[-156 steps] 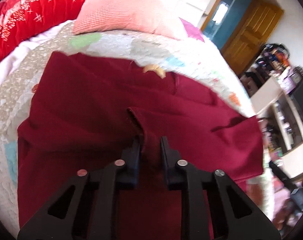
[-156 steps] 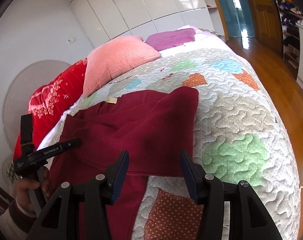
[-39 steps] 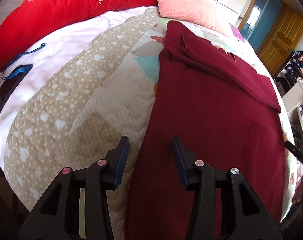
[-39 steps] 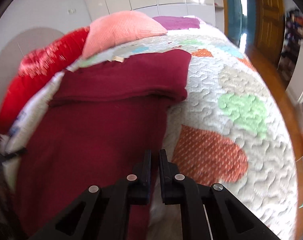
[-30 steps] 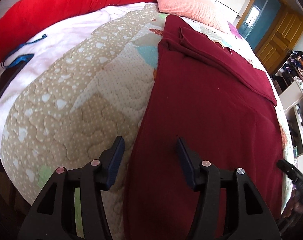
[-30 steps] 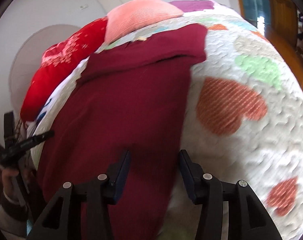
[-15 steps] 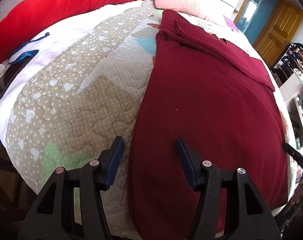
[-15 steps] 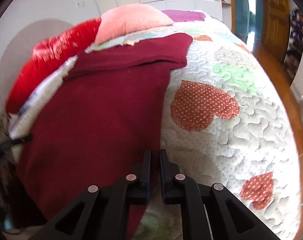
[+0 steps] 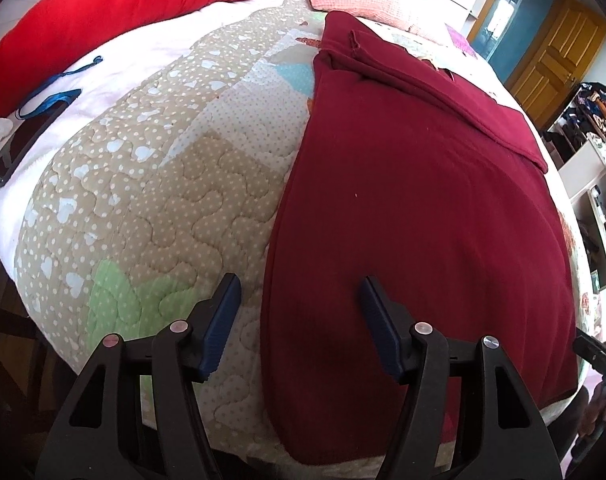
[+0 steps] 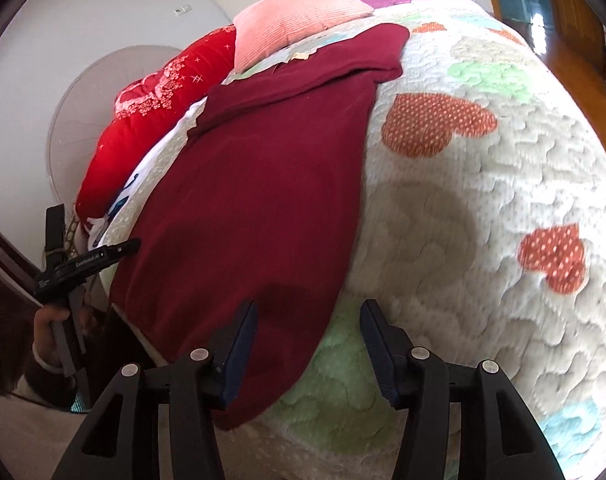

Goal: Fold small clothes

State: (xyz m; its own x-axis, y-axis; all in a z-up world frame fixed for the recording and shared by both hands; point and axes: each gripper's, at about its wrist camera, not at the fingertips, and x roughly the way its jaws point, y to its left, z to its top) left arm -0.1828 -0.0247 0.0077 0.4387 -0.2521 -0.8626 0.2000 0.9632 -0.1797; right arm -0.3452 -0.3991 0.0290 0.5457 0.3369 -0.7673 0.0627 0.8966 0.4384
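Garment: a dark red garment (image 9: pixel 419 184) lies spread flat along the bed (image 9: pixel 175 184), its far end folded over into a band near the pillows, its near hem draped over the bed's front edge.
Left gripper: the left gripper (image 9: pixel 299 320) hovers above the near left edge of the garment, jaws spread wide, one finger over the quilt (image 10: pixel 455 216) and the other over the red cloth; nothing is held.
Right gripper: the right gripper (image 10: pixel 309 344) hangs over the garment's near right corner, jaws spread apart and empty, the cloth's edge running between them from above.
Contact: whether either gripper touches the fabric is hard to judge from these angles; both appear to be just above it.
Bedding: a patchwork quilt with heart patches in orange, green and beige covers the bed.
Pillows: a pink pillow (image 10: pixel 295 20) and a long red cushion (image 9: pixel 135 4) rest at the head of the bed, the pink one just beyond the garment's folded end.
Left side of bed: a dark phone (image 9: pixel 21 142) with a blue strap (image 9: pixel 55 94) lies on the white sheet, well apart from the garment.
Room: a wooden door (image 9: pixel 551 60) stands beyond the far corner of the bed.
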